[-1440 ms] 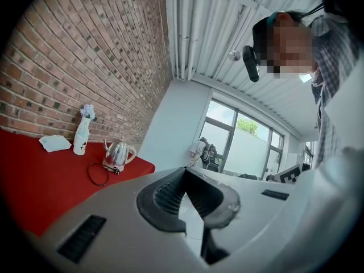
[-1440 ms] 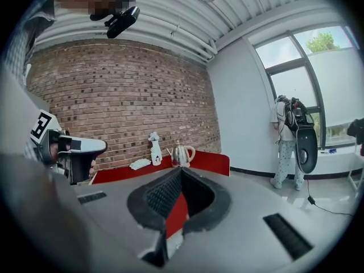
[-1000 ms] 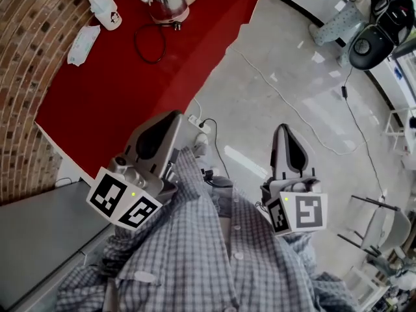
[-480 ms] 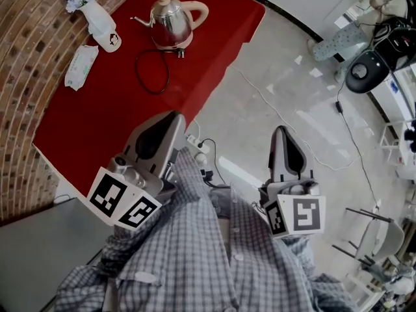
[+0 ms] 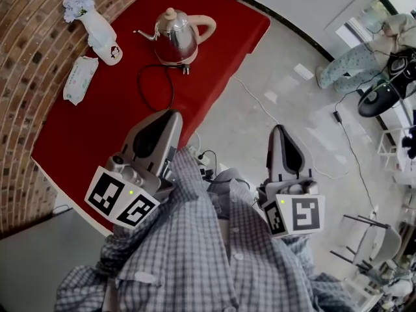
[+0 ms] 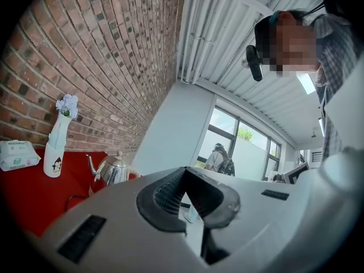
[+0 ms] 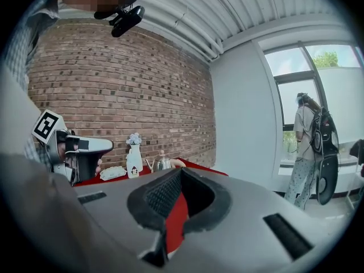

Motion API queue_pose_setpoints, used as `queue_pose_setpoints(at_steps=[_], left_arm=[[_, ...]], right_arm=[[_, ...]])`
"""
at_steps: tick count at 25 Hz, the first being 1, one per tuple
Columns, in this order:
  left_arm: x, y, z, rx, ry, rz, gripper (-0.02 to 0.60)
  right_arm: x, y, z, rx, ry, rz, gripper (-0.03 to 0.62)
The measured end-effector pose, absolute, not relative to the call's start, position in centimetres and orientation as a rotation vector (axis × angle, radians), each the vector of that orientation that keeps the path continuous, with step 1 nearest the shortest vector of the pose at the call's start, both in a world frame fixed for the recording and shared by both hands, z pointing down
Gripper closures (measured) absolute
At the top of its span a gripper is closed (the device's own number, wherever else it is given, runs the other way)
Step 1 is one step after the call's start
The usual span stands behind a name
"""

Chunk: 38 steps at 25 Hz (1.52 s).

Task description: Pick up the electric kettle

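Observation:
The electric kettle (image 5: 175,36), shiny steel with a cream handle and lid, stands on its base at the far end of the red table (image 5: 104,129). Its black cord (image 5: 156,86) loops on the cloth in front of it. My left gripper (image 5: 170,116) hangs shut and empty above the table's near edge, well short of the kettle. My right gripper (image 5: 281,130) is shut and empty over the floor, to the right of the table. In the left gripper view the kettle (image 6: 114,169) shows small beyond the shut left gripper (image 6: 185,178). In the right gripper view the kettle (image 7: 162,164) is distant beyond the right gripper (image 7: 181,175).
A white vase with flowers (image 5: 97,28) and a tissue pack (image 5: 79,78) sit left of the kettle by the brick wall (image 5: 26,57). A power strip (image 5: 201,158) and cables lie on the floor. A person (image 5: 354,60) stands far right. A chair (image 5: 377,239) is at lower right.
The table and kettle have slid lower in the head view, closer to me. Both grippers have moved forward together and stay shut.

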State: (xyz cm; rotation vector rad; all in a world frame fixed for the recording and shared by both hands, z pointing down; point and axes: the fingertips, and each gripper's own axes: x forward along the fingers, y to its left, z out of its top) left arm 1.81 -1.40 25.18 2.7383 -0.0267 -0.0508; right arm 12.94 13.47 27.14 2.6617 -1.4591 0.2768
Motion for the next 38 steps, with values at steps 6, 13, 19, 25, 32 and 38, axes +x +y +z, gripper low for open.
queue_pose_setpoints(at_steps=[6, 13, 19, 25, 32, 38], left_arm=[[1.5, -3.1, 24.9, 2.736, -0.075, -0.08, 0.577], [0.3, -6.4, 25.0, 2.732, -0.225, -0.117, 0.577], [0.7, -7.8, 24.9, 2.733, -0.313, -0.132, 0.577], [2.0, -9.6, 26.1, 2.735, -0.411, -0.084, 0.577], [4.3, -12.1, 27.5, 2.684, -0.543, -0.044, 0.577], [7.9, -14.0, 28.9, 2.669, -0.602, 0.005, 0.577]], right_arm=[[13.5, 11.8, 26.8, 2.631, -1.48, 0.268, 0.588], [13.7, 9.0, 26.9, 2.541, -1.548, 0.226, 0.588], [14.9, 6.4, 27.1, 2.476, -1.675, 0.243, 0.588], [17.1, 2.5, 27.2, 2.429, -1.786, 0.237, 0.588], [21.2, -1.1, 29.7, 2.297, -1.806, 0.294, 0.588], [24.7, -4.2, 32.1, 2.181, -1.837, 0.315, 0.588]])
